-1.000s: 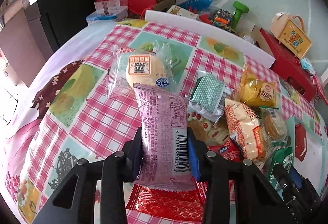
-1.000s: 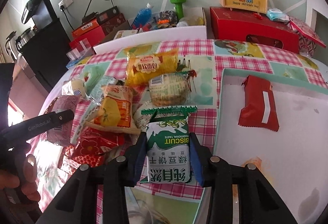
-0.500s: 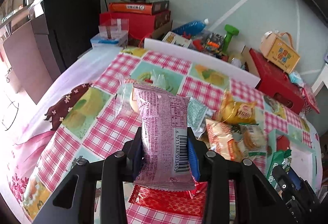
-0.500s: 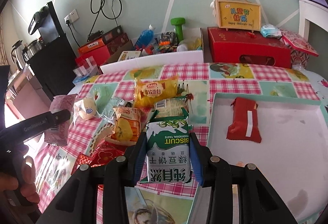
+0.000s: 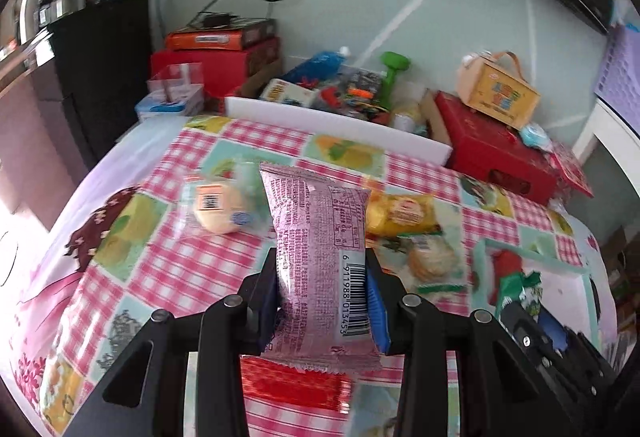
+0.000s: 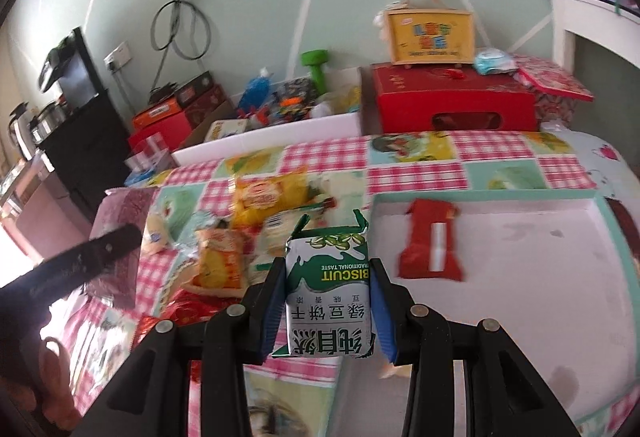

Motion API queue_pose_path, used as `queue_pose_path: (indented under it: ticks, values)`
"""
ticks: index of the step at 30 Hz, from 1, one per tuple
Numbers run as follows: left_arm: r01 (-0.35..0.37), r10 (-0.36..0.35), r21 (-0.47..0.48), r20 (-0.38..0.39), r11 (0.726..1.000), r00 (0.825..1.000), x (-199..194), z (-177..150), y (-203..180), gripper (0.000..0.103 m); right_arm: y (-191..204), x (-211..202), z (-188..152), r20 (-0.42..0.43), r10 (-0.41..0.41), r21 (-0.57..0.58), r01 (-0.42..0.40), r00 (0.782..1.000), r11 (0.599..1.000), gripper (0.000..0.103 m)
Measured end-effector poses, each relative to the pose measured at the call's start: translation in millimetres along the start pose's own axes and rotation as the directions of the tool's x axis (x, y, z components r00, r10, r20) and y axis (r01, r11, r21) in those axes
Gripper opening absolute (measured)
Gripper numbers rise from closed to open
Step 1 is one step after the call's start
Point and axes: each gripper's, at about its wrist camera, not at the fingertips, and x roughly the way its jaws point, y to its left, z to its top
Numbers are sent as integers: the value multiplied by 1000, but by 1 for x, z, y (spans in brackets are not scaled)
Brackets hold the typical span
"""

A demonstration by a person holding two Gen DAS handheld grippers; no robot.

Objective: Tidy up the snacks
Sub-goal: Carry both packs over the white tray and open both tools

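While lifted, pink packet (image 5: 320, 257) clamped between left fingers (image 5: 266, 301).

The pink packet (image 5: 320, 257) hides snacks behind it; the loose snack pile (image 6: 240, 237) is motion-blurred.

The left wrist camera looks forward along its own fingers from above the near left part of the checked tablecloth (image 5: 192, 261), tilted down, facing the far wall. Its clamped pink packet (image 5: 320, 257) fills the centre at very close range. The right wrist camera sits further right, over the tablecloth's near edge beside the white tray (image 6: 520, 301), facing the same wall, with the green biscuit pack (image 6: 330, 289) close at 6 o'clock. Both views share the yellow snack bag (image 5: 400, 213), the green dumbbell (image 5: 392, 73), the red box (image 5: 492, 153) and the yellow carry box (image 6: 432, 33). The left gripper's arm shows at 8 o'clock in the right view.
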Motion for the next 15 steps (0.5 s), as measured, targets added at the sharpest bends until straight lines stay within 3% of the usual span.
queue_pose_path:
  ticks: [8,15]
  values:
    - [130,-128,127,-27,983,991,-2,-13,-64,40,-56,-16,3,29,-150,106,146,988,984,42]
    - [228,-214,244,-83,943,973,-2,-36,-124,40,-107,-40,3,42,-289,202,275,956,940,42]
